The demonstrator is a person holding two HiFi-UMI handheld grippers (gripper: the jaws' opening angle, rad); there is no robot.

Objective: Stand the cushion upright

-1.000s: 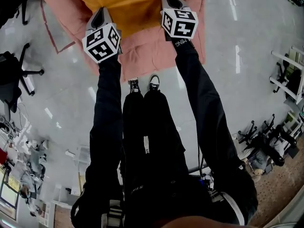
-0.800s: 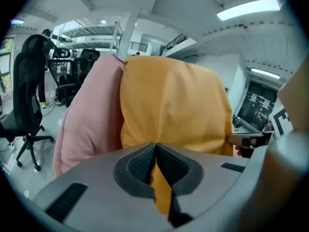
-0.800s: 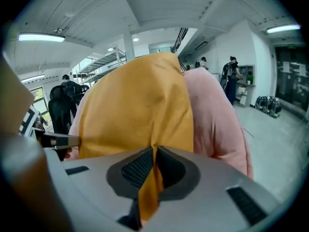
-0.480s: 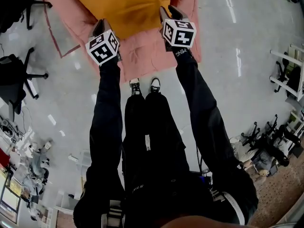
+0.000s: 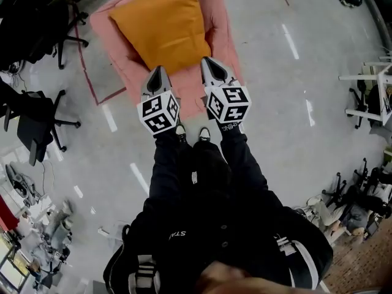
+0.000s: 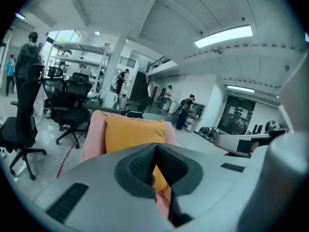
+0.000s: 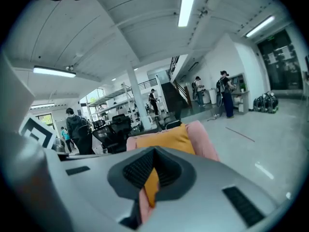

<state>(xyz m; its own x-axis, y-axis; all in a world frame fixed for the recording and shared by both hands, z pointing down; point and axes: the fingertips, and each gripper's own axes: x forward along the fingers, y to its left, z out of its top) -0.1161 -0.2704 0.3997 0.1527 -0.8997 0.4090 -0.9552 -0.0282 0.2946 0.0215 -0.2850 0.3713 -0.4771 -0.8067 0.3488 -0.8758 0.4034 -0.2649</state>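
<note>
An orange cushion (image 5: 162,29) rests on a larger pink pad (image 5: 223,41) on the floor, in front of the person's feet. Both grippers hang above the pad's near edge, short of the cushion. The jaws of the left gripper (image 5: 157,72) and of the right gripper (image 5: 207,61) are shut with nothing between them. In the left gripper view the cushion (image 6: 130,134) stands well ahead of the closed jaws (image 6: 155,148), with the pink pad (image 6: 94,134) around it. The right gripper view shows the same cushion (image 7: 166,139) beyond its shut jaws (image 7: 154,153). Whether the cushion lies flat or leans, I cannot tell.
Black office chairs (image 5: 37,112) stand at the left, and more (image 6: 72,105) stand behind the pad. Red tape lines (image 5: 92,84) mark the grey floor. A white rack (image 5: 367,94) and parked gear (image 5: 349,195) are at the right. People stand far off (image 7: 224,98).
Both grippers have risen and drawn back from the cushion's near corners toward the person. The cushion stays on the pink pad and now shows whole in the head view.
</note>
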